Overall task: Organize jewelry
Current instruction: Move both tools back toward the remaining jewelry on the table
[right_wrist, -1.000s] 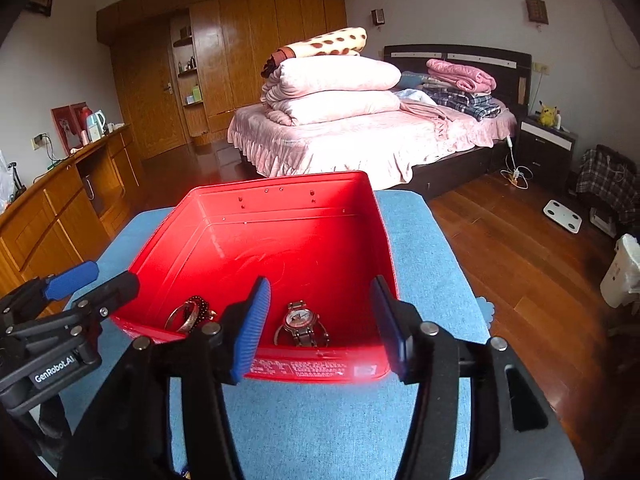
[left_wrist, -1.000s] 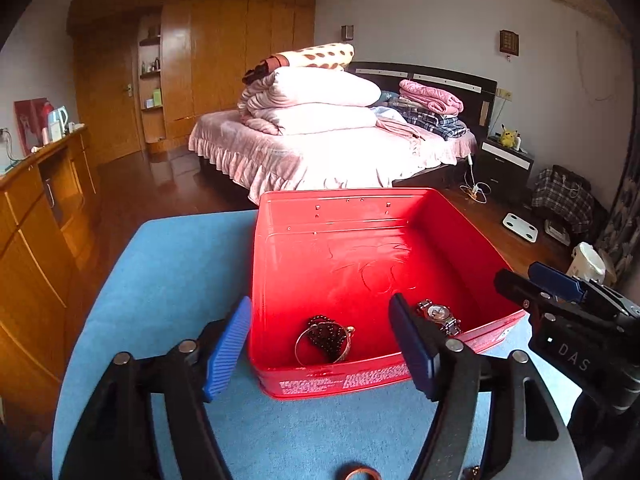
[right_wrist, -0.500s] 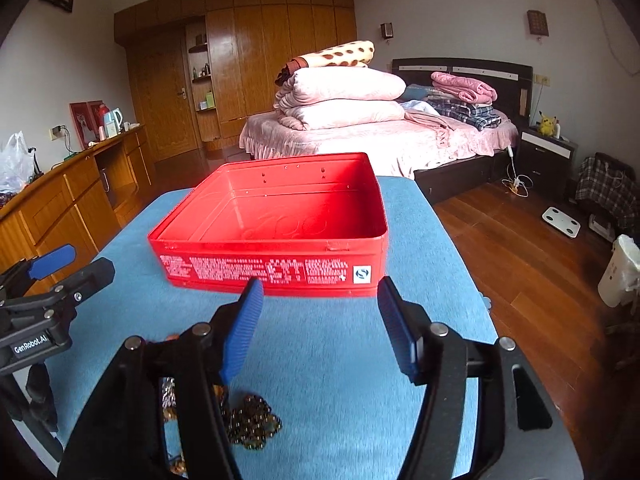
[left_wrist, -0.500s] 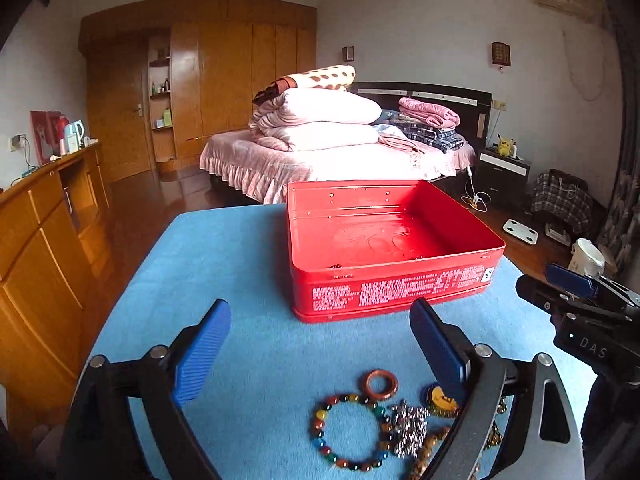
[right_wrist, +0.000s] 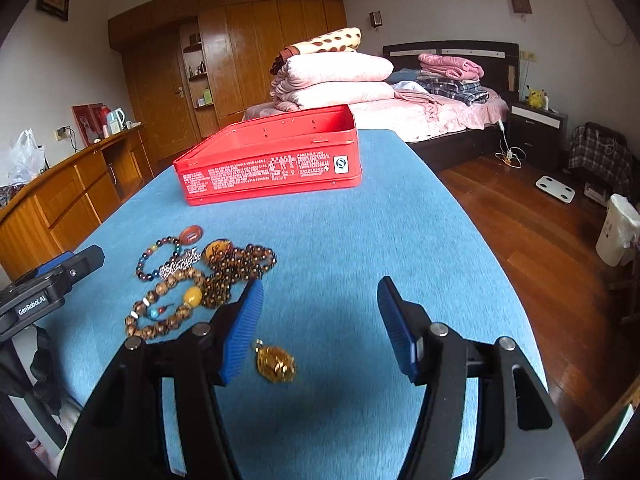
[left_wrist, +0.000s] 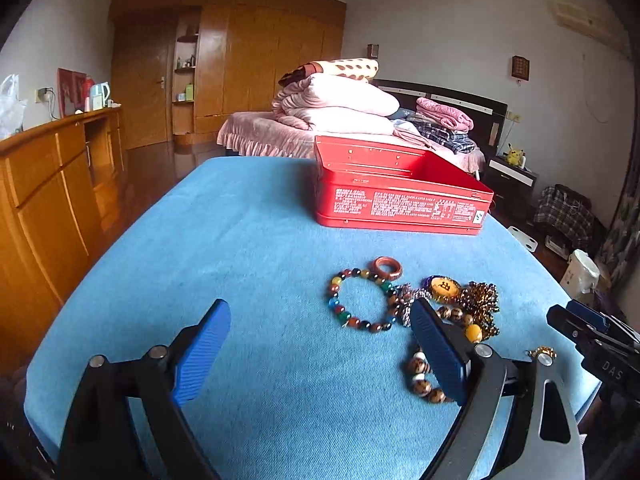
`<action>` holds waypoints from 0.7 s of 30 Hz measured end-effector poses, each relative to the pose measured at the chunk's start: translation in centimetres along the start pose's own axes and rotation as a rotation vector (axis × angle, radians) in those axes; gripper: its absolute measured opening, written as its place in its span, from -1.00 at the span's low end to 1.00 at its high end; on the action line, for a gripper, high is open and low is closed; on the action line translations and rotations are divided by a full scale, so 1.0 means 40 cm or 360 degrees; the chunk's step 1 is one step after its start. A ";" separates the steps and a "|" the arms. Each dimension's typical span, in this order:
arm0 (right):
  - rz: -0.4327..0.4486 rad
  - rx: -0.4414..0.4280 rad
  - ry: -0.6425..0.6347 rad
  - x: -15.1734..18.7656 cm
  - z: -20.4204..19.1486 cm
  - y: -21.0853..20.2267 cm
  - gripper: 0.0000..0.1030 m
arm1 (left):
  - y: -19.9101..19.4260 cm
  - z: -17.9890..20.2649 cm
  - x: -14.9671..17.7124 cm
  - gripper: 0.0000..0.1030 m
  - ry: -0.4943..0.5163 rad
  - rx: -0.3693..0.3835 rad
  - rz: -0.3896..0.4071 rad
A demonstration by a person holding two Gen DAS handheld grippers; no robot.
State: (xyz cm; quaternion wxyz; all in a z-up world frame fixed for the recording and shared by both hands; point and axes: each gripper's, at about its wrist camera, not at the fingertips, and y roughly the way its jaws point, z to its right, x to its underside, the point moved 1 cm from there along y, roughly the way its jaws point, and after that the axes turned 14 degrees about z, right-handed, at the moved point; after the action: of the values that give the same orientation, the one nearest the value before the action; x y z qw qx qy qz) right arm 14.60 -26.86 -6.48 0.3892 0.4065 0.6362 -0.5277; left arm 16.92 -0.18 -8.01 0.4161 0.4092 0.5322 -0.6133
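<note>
A red tin point(left_wrist: 400, 204) stands open on the blue cloth, far from both grippers; its inside is hidden from here. Nearer lies a pile of jewelry: a multicolour bead bracelet point(left_wrist: 362, 300), a red-brown ring point(left_wrist: 386, 268), an amber pendant point(left_wrist: 442, 288), a dark bead necklace point(right_wrist: 240, 268) and a wooden bead bracelet point(right_wrist: 160, 312). My left gripper point(left_wrist: 320, 312) is open wide just short of the multicolour bracelet, its right finger over the pile's edge. My right gripper point(right_wrist: 320, 284) is open, and a gold pendant point(right_wrist: 276, 364) lies on the cloth beside its left finger.
The blue-covered table point(left_wrist: 240, 240) ends close behind the tin and drops to wooden floor point(right_wrist: 520, 220) on the right. A wooden cabinet point(left_wrist: 48, 184) runs along the left. A bed point(right_wrist: 400, 112) with folded quilts stands beyond the table.
Both grippers have pulled back from over the red tin toward the near side of the table and sunk lower. The jewelry pile has come into view. The left jaws stand wider.
</note>
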 end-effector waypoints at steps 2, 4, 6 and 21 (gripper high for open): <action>0.0005 0.0001 0.0003 0.020 -0.006 -0.020 0.13 | -0.017 -0.006 0.010 0.74 -0.0010 -0.0028 0.0021; -0.0001 0.0007 -0.0012 0.040 -0.015 -0.034 0.13 | -0.034 -0.012 0.021 0.74 -0.0009 -0.0041 0.0033; -0.0014 -0.0009 -0.0023 0.056 -0.024 -0.042 0.13 | -0.047 -0.011 0.033 0.74 -0.0002 -0.0052 0.0034; 0.0000 0.0021 -0.0172 0.087 -0.058 -0.046 -0.05 | -0.090 0.022 0.090 0.74 0.0077 -0.0060 0.0016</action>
State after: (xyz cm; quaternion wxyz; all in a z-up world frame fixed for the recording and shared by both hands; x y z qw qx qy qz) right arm 11.44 -24.41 -8.73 0.4204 0.3801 0.6108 -0.5529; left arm 12.34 -1.01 -10.21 0.4139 0.4186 0.5515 -0.5910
